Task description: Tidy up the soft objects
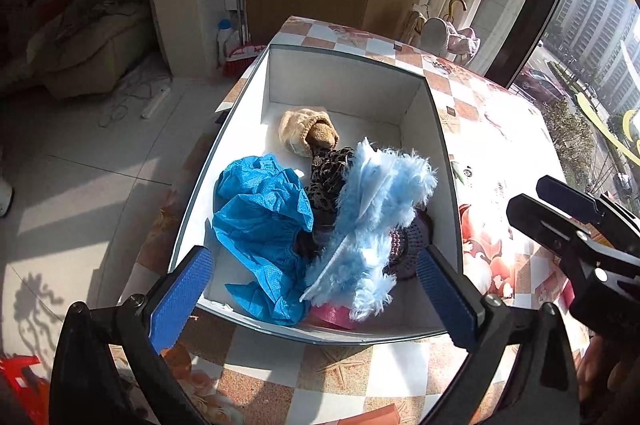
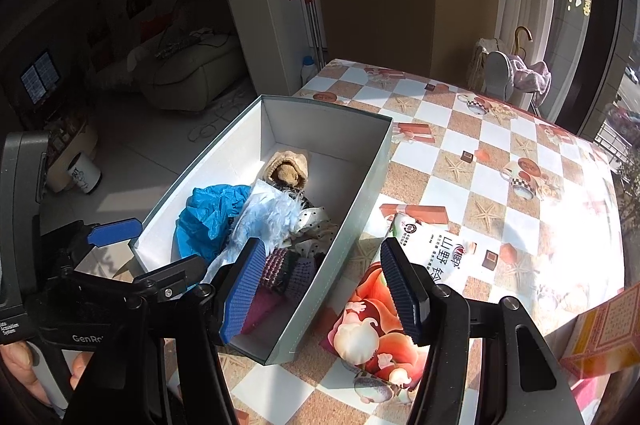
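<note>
A white-lined box [image 1: 344,81] stands on the checkered table [image 1: 472,113]. It holds a crumpled blue plastic cover [image 1: 260,225], a light blue fluffy cloth [image 1: 376,213], a beige knit hat [image 1: 298,131] around a brown plush, a dark patterned cloth [image 1: 326,177] and a purple knit piece [image 1: 410,245]. My left gripper [image 1: 316,299] hangs open over the box's near end. Its pads stand wide on either side of the fluffy cloth without touching it. My right gripper [image 2: 324,293] is open over the box's right wall [image 2: 352,225], with nothing between its pads.
A printed white bag [image 2: 436,245] lies on the table right of the box, and an orange carton [image 2: 600,329] sits at the right edge. A large cardboard sheet [image 2: 404,1] stands behind the table. A hand [image 2: 24,365] holds the left gripper's handle.
</note>
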{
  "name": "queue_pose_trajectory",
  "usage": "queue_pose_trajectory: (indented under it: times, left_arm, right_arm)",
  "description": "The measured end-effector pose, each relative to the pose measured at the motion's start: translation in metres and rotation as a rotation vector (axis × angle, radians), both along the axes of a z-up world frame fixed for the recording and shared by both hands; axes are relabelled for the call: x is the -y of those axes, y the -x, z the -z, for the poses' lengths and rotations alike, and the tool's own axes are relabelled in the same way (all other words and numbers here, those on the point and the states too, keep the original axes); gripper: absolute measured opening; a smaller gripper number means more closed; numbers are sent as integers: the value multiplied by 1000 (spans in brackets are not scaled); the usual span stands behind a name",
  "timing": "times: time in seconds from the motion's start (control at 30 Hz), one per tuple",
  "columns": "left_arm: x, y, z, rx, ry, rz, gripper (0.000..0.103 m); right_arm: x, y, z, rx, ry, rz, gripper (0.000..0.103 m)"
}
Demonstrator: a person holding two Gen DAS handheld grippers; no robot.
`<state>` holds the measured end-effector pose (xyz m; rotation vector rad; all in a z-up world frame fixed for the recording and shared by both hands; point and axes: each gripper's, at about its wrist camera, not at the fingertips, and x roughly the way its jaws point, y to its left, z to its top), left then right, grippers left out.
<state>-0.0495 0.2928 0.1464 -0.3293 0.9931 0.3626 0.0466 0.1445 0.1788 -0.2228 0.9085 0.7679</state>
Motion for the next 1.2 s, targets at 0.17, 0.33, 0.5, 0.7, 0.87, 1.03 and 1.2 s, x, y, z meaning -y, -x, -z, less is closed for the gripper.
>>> queue_pose_trajectory:
  times: [0.17,0.33,0.5,0.7,0.87,1.03,1.2]
  left_arm:
    - [1,4,2,-18,-16,-68,102]
    - [3,4,10,-77,-14,-70,102]
    - [6,5,11,-79,-46,-68,102]
    - [5,5,11,-79,-51,-83,102]
    - [4,4,13,-81,-32,-83,102]
    - [7,5,13,-78,-25,-72,102]
    - [5,4,15,-84,-6,-75,102]
  right_arm:
    - [2,4,1,-4,-3,-4,62]
    - [4,8,3,-8,-5,-5,62]
    - [4,11,6,-16,-1,-9,62]
    - [5,10,7,-19,2,-9,62]
    - [6,11,7,-19,-3,-8,62]
    - [6,12,9,-27,-1,-7,62]
    - [6,13,9,-26,0,-12,62]
